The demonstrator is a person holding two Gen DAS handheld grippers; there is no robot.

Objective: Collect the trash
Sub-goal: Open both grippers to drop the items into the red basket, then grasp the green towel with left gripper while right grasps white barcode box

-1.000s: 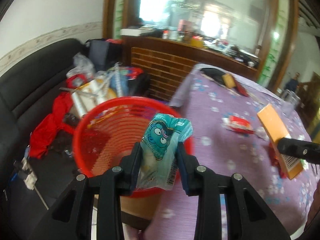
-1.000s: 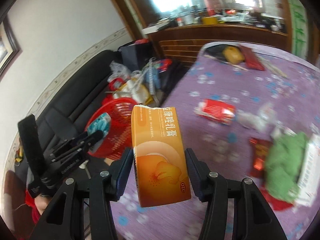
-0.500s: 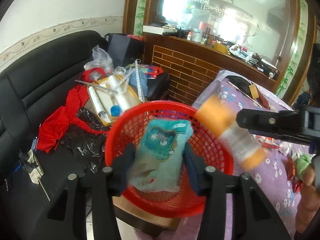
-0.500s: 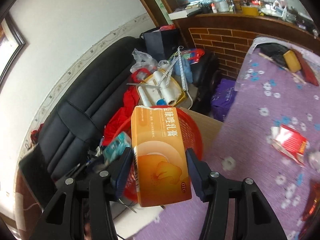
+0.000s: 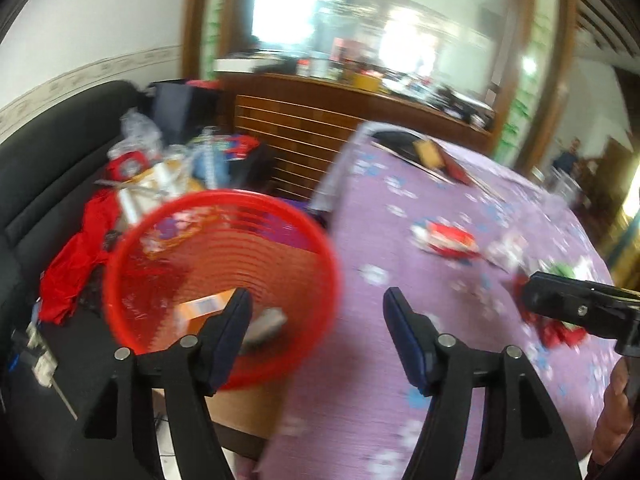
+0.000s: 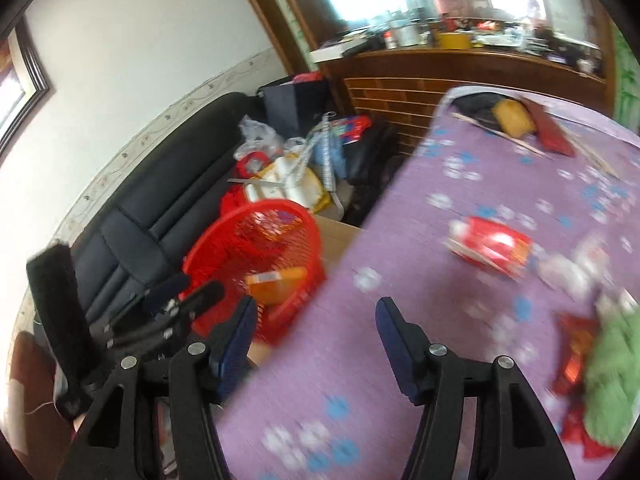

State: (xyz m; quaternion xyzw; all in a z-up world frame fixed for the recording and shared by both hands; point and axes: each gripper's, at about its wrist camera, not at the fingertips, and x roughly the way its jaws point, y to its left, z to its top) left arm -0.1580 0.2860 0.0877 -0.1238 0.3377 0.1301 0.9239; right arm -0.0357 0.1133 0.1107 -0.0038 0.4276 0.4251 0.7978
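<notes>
Both views are motion-blurred. Nearest, the left gripper [image 5: 316, 306] has its jaws spread w/ nothing between them; they've just been opening. It hangs over the seam between the red basket [image 5: 320, 240] and the counter [image 5: 400, 360], which wears a purple flowered cloth. The right gripper [image 6: 316, 316] is also released and empty, jaws just widened a bit more, over the counter's near edge.

In the basket, beside the counter on a brown box, lies the orange box [image 6: 278, 280], label end up toward the left jaw tip in the left view. A small blurred grey-teal item [image 5: 266, 322] sits next to it; can't tell what it is.

Farther along the cloth: a red wrapper [image 6: 494, 244], crumpled clear plastic, a dark red packet [image 6: 576, 356] and a green cloth [image 6: 616, 372] at the right. At the far end, a yellow pad and dark items. Beyond the basket, a black sofa [image 6: 168, 200] piled w/ bags and rolls.
</notes>
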